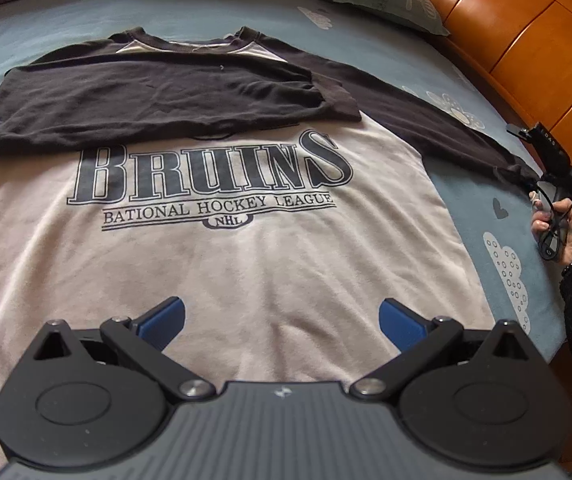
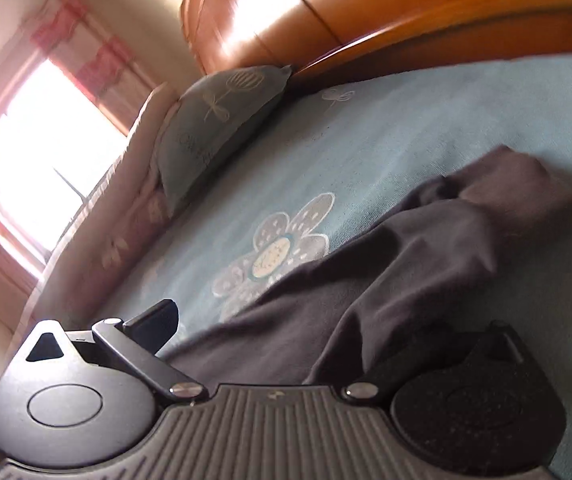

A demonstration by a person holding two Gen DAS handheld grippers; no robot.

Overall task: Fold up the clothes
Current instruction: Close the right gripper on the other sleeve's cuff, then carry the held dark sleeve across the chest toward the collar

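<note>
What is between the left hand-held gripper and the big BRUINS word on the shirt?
Only plain pale shirt cloth. In the left wrist view, nothing else lies between the open left hand-held gripper and the BRUINS print.

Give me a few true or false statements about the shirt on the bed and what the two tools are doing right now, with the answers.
1. One dark sleeve is folded across the shirt's chest. True.
2. The left tool is shut on the shirt's hem. False: it is open above the light front, holding nothing.
3. The other sleeve lies stretched out toward the right tool. True.
4. The shirt lies on a bare wooden floor. False: it lies on a blue bedsheet with flower prints.
5. The print on the shirt's front is hidden under the folded sleeve. False: the lettering shows below it.
</note>
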